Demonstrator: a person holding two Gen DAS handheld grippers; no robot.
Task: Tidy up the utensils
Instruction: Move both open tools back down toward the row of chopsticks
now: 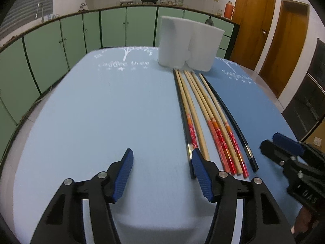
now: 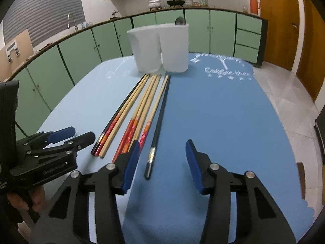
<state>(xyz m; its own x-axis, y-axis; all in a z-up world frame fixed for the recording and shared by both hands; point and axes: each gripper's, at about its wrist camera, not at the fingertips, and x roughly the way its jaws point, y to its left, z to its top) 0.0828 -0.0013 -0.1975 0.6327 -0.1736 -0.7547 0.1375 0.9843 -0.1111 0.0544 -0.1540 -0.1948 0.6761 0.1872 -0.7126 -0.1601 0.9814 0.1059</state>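
- Chopsticks, wooden with red-patterned ends (image 1: 205,109), lie side by side, long axes toward 12 o'clock, tips at white two-compartment plastic holder (image 1: 189,44).
- Left gripper (image 1: 162,174) and right gripper (image 2: 162,162): both wide open, empty.

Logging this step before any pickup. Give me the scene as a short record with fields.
surface: light blue mat beside a darker blue mat
utensils: chopsticks lying side by side near the seam between the mats, tips toward the holder
odd one out: black chopstick at the right edge of the row
holder: white two-compartment holder, upright beyond the chopsticks
left hand-held gripper: open, holding nothing
right hand-held gripper: open, black chopstick's end between its fingers, not gripped
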